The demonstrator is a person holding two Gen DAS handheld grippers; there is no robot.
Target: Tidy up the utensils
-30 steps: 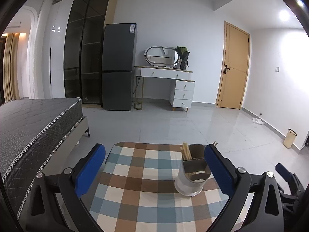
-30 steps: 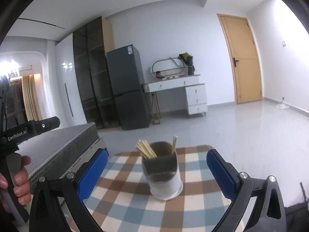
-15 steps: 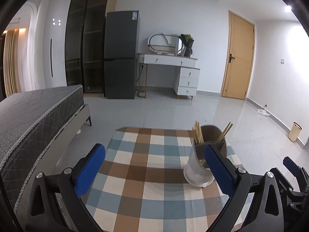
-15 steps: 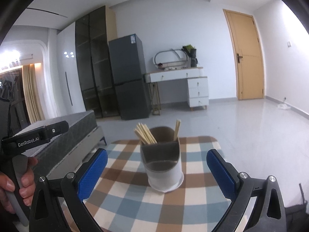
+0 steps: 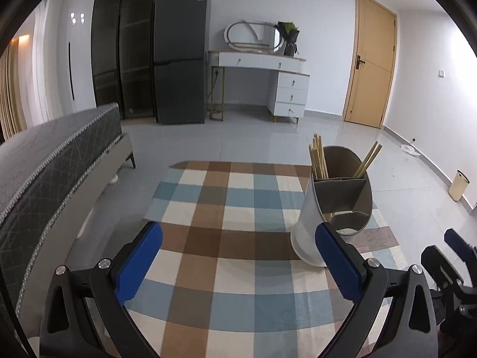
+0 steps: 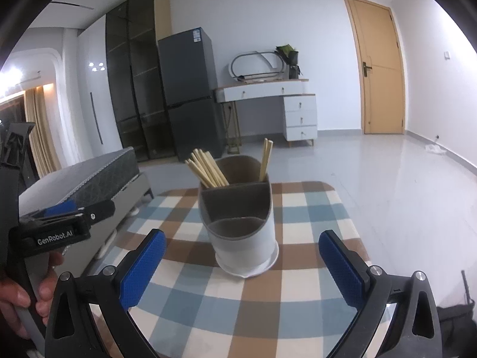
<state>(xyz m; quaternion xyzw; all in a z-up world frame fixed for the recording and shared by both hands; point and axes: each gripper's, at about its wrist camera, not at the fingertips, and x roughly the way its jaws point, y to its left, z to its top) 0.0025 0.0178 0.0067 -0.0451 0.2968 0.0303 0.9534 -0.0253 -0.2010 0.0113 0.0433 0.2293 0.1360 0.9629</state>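
Note:
A white utensil holder (image 6: 243, 223) with a grey divided insert stands on the checked tablecloth (image 6: 298, 298). Several wooden chopsticks (image 6: 207, 171) lean in its back left compartment, and two more (image 6: 265, 159) in the back right one. My right gripper (image 6: 243, 261) is open, its blue pads wide apart just short of the holder. In the left wrist view the holder (image 5: 334, 208) stands at the right, partly behind the right blue pad. My left gripper (image 5: 238, 256) is open over the cloth (image 5: 226, 238), with nothing between its fingers.
A grey bed (image 5: 53, 161) runs along the table's left side. A person's hand (image 6: 23, 292) holds the left gripper's handle at the left of the right wrist view. The right gripper's frame (image 5: 447, 268) shows at the left wrist view's right edge. Fridge, dresser and door stand far back.
Both cameras have tilted down and come closer to the table; the holder now looks larger and nearer in both views. Both grippers stay open.

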